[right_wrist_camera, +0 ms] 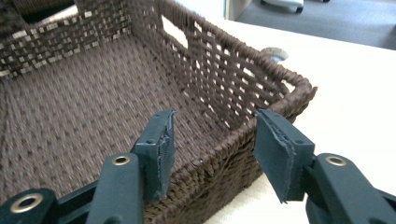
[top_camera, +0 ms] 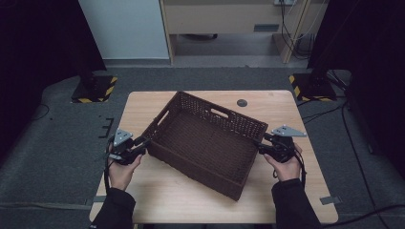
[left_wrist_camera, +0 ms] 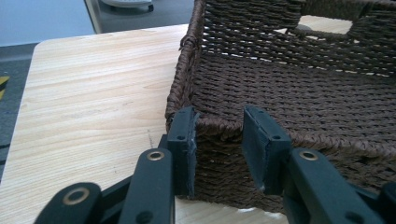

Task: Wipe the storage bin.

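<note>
I have one woven basket (top_camera: 205, 143) on the wooden table (top_camera: 143, 112), set askew so its corners point toward the table's edges, and it is empty; I count one basket, two grippers, nothing else on the tabletop but a small round grey cap (top_camera: 242, 102) near the far edge.

My left gripper (top_camera: 143, 143) sits at the basket's left corner; in the left gripper view the rim (left_wrist_camera: 224, 128) runs between the jaws, which stand parted, one pad just beside the outer wall, the other a little apart from the weave; I judge it open around the rim, not clamped. My right gripper (top_camera: 261, 145) is at the opposite corner; its jaws straddle the rim (right_wrist_camera: 243, 135) with clear gaps on both sides, so it too is open.

I judge the basket light for its bulk, fairly stiff along the rolled rim, springier in the open-weave walls, rough enough not to slip; the rim is the place to bite, or the two slot handles (top_camera: 219, 112) in the walls; a one-sided lift would tip it.
</note>
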Demonstrator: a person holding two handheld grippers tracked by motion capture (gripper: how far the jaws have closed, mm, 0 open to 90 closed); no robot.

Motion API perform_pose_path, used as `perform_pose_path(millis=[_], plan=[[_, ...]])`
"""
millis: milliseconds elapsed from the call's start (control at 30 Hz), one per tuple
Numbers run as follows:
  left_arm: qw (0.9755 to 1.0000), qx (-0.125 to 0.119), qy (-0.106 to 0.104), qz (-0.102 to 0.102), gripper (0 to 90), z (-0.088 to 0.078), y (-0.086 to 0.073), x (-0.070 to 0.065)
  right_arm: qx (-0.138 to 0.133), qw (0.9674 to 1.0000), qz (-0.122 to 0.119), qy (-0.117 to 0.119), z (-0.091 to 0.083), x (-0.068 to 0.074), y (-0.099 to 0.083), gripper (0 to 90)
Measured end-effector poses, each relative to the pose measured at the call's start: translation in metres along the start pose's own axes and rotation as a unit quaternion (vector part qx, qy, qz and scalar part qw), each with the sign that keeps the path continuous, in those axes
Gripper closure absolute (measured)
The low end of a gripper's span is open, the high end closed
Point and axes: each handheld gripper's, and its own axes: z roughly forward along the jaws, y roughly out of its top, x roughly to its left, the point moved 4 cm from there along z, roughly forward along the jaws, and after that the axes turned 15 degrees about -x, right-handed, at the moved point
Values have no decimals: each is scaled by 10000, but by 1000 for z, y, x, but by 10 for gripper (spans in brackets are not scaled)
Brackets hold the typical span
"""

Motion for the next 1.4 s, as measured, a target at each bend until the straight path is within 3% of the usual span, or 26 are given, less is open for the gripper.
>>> perform_pose_path(millis=[167, 433, 500, 667, 833, 900, 1100, 1267, 1400], plan=[[9995, -160, -261, -126, 598, -6, 5, -14, 27, 9999, 144, 23, -2, -1, -3, 496], [9986, -30, -519, 52, 567, 0, 1, -37, 223, 9996, 142, 53, -11, 7, -2, 494], [9987, -6, -505, 100, 560, 2, 0, -38, 229, 9996, 110, 117, -12, 7, 0, 506], [9986, 2, -516, 73, 549, 5, 0, -34, 12, 9999, -101, -118, -8, 0, 4, 450], [9991, 128, -331, 215, 561, 14, -3, -29, 21, 9999, 48, -100, -3, -3, 0, 456], [9993, 142, -306, 185, 564, 15, -4, -29, 48, 9999, 37, -90, -4, -1, -1, 460], [9982, -36, -603, 37, 542, 5, 4, -44, 65, 9999, 95, -93, -11, 4, -2, 488], [9967, 18, -781, 203, 528, 8, 4, -62, 133, 9999, 93, -58, -14, 6, -1, 486], [9965, 65, -811, 180, 513, 11, 1, -61, 94, 9999, -20, -45, -14, 3, 3, 472]])
